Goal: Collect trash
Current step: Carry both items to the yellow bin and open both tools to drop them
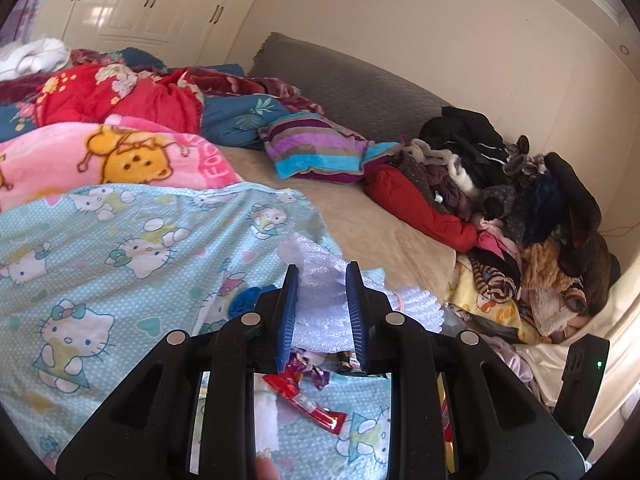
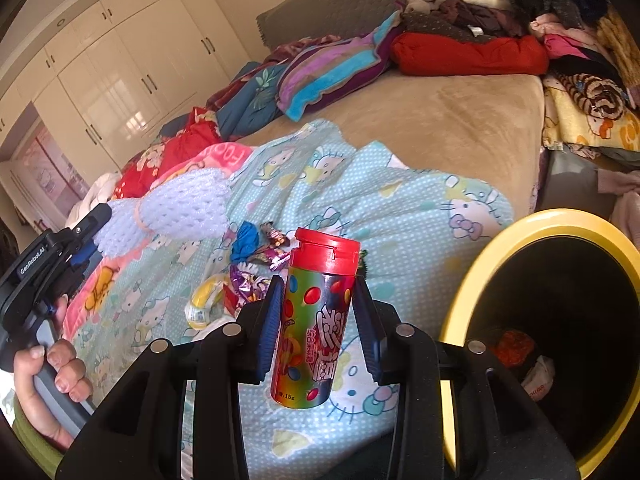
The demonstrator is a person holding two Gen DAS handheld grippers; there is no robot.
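The Hello Kitty blanket (image 2: 304,184) is the landmark. Off its right edge stands a yellow-rimmed trash bin (image 2: 476,276). Above it, the left gripper (image 1: 322,280) clamps white foam netting (image 1: 320,312) — the right gripper (image 2: 316,292) grips a candy bottle (image 2: 316,320). Candy wrappers (image 2: 256,276) lie on it.

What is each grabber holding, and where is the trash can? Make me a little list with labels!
left gripper: shut on white foam netting
right gripper: shut on candy tube with red cap, upright
trash can: yellow rim, black inside, to the right of the tube, some trash already in it
still on the bed: candy wrappers on the Hello Kitty blanket
behind: pile of clothes
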